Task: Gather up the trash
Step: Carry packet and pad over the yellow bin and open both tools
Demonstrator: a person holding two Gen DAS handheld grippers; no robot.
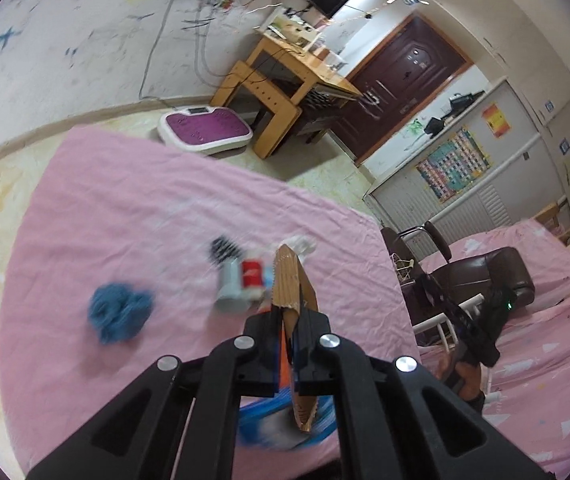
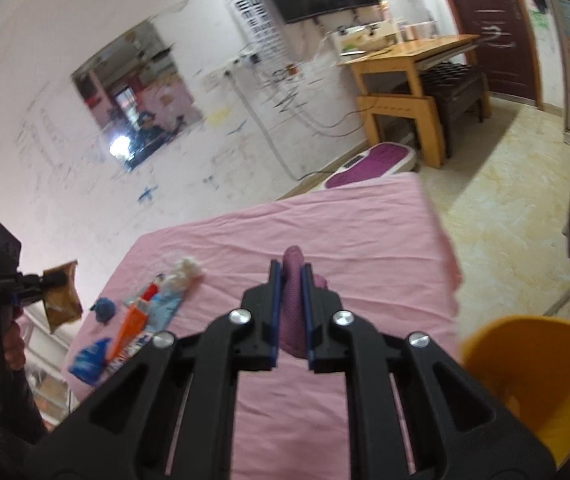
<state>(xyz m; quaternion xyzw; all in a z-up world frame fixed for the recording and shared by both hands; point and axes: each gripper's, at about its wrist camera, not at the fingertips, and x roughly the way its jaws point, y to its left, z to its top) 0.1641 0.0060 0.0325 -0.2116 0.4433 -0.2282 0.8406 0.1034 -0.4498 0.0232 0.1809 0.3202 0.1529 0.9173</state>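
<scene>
Pink sheet covers the bench (image 2: 365,224). Left tongs (image 1: 289,316) are clamped on a brown wrapper (image 1: 291,280), lifted above the sheet; right tongs (image 2: 291,280) pinch a purple cloth (image 2: 293,300) — also off the sheet. Below lie a blue wad (image 1: 119,310), a tube (image 2: 135,322), white tissue (image 2: 187,269). Orange bin (image 2: 533,376) stands at right.

Left gripper (image 1: 289,316) clamped on brown wrapper (image 1: 291,280), raised off the bed; right gripper (image 2: 291,280) closed on purple cloth (image 2: 293,304), pointing downward.
</scene>
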